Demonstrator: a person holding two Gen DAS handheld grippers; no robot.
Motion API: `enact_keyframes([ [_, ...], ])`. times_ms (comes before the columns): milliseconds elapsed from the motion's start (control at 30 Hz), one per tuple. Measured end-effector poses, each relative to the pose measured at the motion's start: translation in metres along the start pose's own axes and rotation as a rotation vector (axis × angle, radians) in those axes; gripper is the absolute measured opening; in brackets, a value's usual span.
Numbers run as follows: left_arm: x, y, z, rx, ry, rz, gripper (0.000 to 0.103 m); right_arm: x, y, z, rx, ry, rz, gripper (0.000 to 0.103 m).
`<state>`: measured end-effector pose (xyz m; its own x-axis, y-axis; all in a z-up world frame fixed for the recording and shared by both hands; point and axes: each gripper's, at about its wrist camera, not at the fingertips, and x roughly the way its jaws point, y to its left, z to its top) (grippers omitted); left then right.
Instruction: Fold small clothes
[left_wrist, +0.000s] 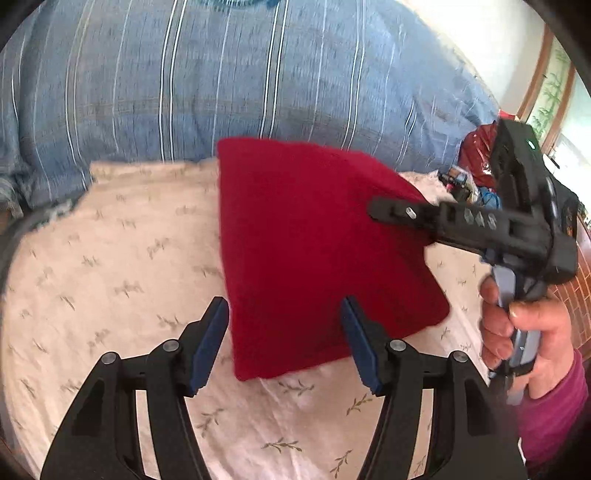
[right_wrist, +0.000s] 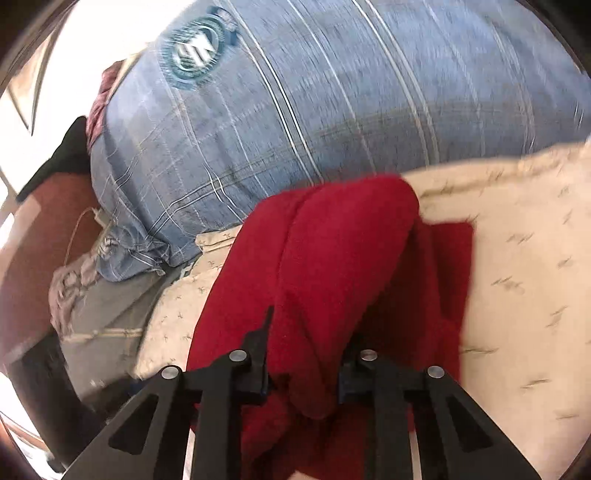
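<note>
Left wrist: left gripper (left_wrist: 284, 339) jaws wide; right gripper (right_wrist: 303, 373) pinches fuzzy red cloth (left_wrist: 314, 251) (folded square).

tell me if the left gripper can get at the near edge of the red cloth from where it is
Probably yes. The left gripper is open, its fingers straddling the near edge of the red cloth, with nothing between. The right gripper holds the cloth's far right side, clear of that edge.

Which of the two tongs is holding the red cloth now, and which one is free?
The right tongs hold the red cloth: they are shut on a lifted fold. The left tongs are open above the cloth's near edge, gripping nothing.
</note>
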<state>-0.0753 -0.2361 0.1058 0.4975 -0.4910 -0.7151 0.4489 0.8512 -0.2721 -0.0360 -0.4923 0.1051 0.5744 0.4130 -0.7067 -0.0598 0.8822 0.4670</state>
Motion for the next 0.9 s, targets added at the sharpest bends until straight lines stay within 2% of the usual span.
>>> enact_keyframes([
  [100, 0.0, 0.001, 0.005, -0.011, -0.026, 0.004, 0.066, -0.01, -0.009, -0.005, -0.015, -0.003, -0.044, 0.023],
  [200, 0.023, 0.004, 0.004, -0.034, 0.018, 0.027, 0.066, 0.003, -0.025, -0.011, -0.003, 0.025, -0.114, 0.023],
  [300, 0.045, 0.0, -0.003, -0.019, 0.08, 0.047, 0.066, 0.007, -0.036, -0.015, 0.026, 0.035, -0.097, 0.028],
  [333, 0.045, -0.003, -0.005, -0.003, 0.073, 0.053, 0.066, 0.001, -0.037, -0.014, 0.032, 0.031, -0.096, 0.031],
  [367, 0.043, -0.005, -0.006, 0.011, 0.061, 0.058, 0.066, -0.009, -0.035, -0.013, 0.032, 0.018, -0.101, 0.036],
  [467, 0.041, -0.01, -0.004, 0.044, 0.048, 0.075, 0.066, -0.035, -0.02, -0.014, -0.028, -0.029, -0.109, 0.036],
  [567, 0.045, -0.007, -0.002, 0.032, 0.051, 0.075, 0.068, -0.042, 0.006, -0.02, -0.121, -0.042, -0.096, 0.036],
  [633, 0.046, -0.003, -0.002, 0.013, 0.055, 0.076, 0.072, -0.038, 0.016, -0.025, -0.156, -0.029, -0.133, 0.036],
  [667, 0.046, -0.001, -0.002, 0.004, 0.055, 0.075, 0.072, -0.04, 0.017, -0.027, -0.163, -0.042, -0.174, 0.036],
  [767, 0.046, -0.003, -0.002, 0.009, 0.052, 0.077, 0.073, -0.058, 0.013, -0.025, -0.129, -0.121, -0.192, 0.036],
  [900, 0.048, -0.004, 0.0, 0.004, 0.048, 0.078, 0.073, -0.057, 0.022, -0.023, -0.151, -0.096, -0.134, 0.036],
])
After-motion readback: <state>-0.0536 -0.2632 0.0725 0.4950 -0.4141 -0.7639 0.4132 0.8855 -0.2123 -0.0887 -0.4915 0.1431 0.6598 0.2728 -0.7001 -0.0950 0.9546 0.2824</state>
